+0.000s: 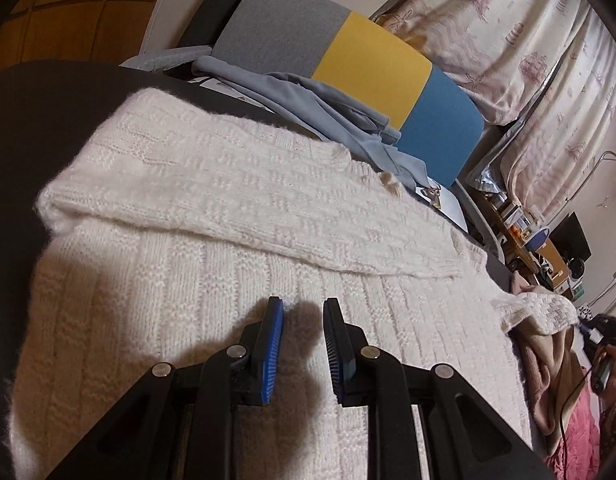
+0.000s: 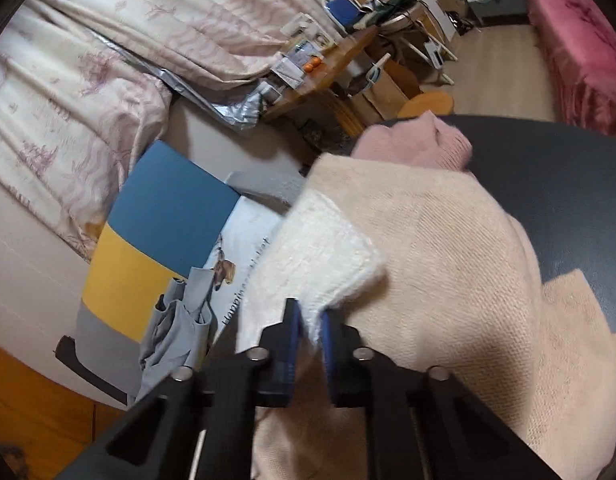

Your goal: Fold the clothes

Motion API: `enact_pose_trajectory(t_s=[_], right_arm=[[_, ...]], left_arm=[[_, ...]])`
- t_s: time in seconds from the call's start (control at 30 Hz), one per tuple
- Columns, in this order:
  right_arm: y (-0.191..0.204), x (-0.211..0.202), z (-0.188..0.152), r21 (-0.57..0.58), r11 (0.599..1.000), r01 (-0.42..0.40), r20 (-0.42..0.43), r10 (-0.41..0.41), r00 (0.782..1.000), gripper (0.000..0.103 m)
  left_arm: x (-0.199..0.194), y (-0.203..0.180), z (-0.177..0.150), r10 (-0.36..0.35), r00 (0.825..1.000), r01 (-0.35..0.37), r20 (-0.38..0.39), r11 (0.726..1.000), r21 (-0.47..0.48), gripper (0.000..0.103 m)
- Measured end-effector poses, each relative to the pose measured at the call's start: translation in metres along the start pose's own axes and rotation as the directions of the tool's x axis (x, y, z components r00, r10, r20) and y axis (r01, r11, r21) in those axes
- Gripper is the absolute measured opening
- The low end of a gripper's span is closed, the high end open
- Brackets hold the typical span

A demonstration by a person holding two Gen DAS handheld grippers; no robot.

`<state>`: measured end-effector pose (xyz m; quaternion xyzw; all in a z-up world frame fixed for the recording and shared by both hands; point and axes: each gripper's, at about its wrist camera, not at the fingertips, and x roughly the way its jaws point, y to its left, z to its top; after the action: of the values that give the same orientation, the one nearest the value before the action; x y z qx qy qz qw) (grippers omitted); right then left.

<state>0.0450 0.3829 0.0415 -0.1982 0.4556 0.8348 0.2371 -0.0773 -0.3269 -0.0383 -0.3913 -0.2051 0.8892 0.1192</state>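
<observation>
The white knit sweater (image 1: pixel 211 248) lies spread over the dark surface (image 1: pixel 47 128), one sleeve already folded across the body toward 3 o'clock. The left gripper (image 1: pixel 303 312) hovers low over the body panel, jaws narrow with nothing between them. The right gripper (image 2: pixel 310 320) is pinched shut on a corner of white knit, probably the other sleeve's cuff, lifted over a beige sweater (image 2: pixel 448 264) with a pink knit (image 2: pixel 412 144) behind it at 12 o'clock.

Biggest risk, honestly: that pinch looks like it has only a thin edge of fluffy knit, so a quick swing could let it slip out mid-fold. The dangling cuff could also snag the beige sweater and drag it along. And with nothing pinning the body, the whole thing might slide and undo the first sleeve fold.
</observation>
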Motion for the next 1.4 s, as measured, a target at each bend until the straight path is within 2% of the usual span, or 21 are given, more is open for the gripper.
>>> enact_pose_trajectory(t_s=[0.17, 0.33, 0.53, 0.67, 0.8, 0.9, 1.03, 1.27, 1.4], right_arm=[[0.050, -0.018, 0.001, -0.112, 0.991, -0.077, 0.025, 0.080, 0.996, 0.008], [0.113, -0.030, -0.014, -0.208, 0.966, -0.156, 0.016, 0.163, 0.987, 0.008], [0.182, -0.033, -0.047, -0.309, 0.922, -0.232, -0.029, 0.235, 0.972, 0.008], [0.220, -0.030, -0.081, -0.347, 0.889, -0.299, -0.091, 0.285, 0.954, 0.008], [0.254, -0.023, -0.126, -0.380, 0.844, -0.379, -0.186, 0.332, 0.925, 0.008], [0.279, -0.013, -0.170, -0.402, 0.805, -0.437, -0.277, 0.347, 0.896, 0.008], [0.301, 0.008, -0.230, -0.397, 0.774, -0.493, -0.394, 0.341, 0.853, 0.008], [0.318, 0.057, -0.350, -0.412, 0.740, -0.532, -0.568, 0.248, 0.785, 0.007], [0.306, 0.082, -0.398, -0.435, 0.731, -0.526, -0.635, 0.166, 0.755, 0.006]], left_arm=[[0.000, 0.004, 0.001, -0.023, 1.000, 0.023, 0.001, 1.000, -0.019, 0.020], [0.000, 0.005, 0.000, -0.035, 0.999, 0.036, 0.003, 0.999, -0.030, 0.020], [0.001, 0.006, 0.001, -0.039, 0.999, 0.039, 0.003, 0.999, -0.034, 0.020], [0.002, -0.004, 0.003, -0.002, 1.000, 0.002, -0.012, 1.000, 0.005, 0.020], [-0.001, -0.012, 0.005, -0.019, 0.999, 0.020, -0.028, 0.999, 0.029, 0.021], [-0.005, -0.013, 0.006, -0.038, 0.999, 0.038, -0.033, 0.999, 0.010, 0.021], [-0.010, -0.010, 0.011, -0.057, 0.998, 0.057, -0.025, 0.998, -0.027, 0.021], [-0.012, -0.022, 0.016, -0.066, 0.998, 0.066, -0.019, 0.998, -0.008, 0.021], [-0.003, -0.033, 0.019, -0.063, 0.997, 0.063, -0.041, 0.998, -0.004, 0.021]])
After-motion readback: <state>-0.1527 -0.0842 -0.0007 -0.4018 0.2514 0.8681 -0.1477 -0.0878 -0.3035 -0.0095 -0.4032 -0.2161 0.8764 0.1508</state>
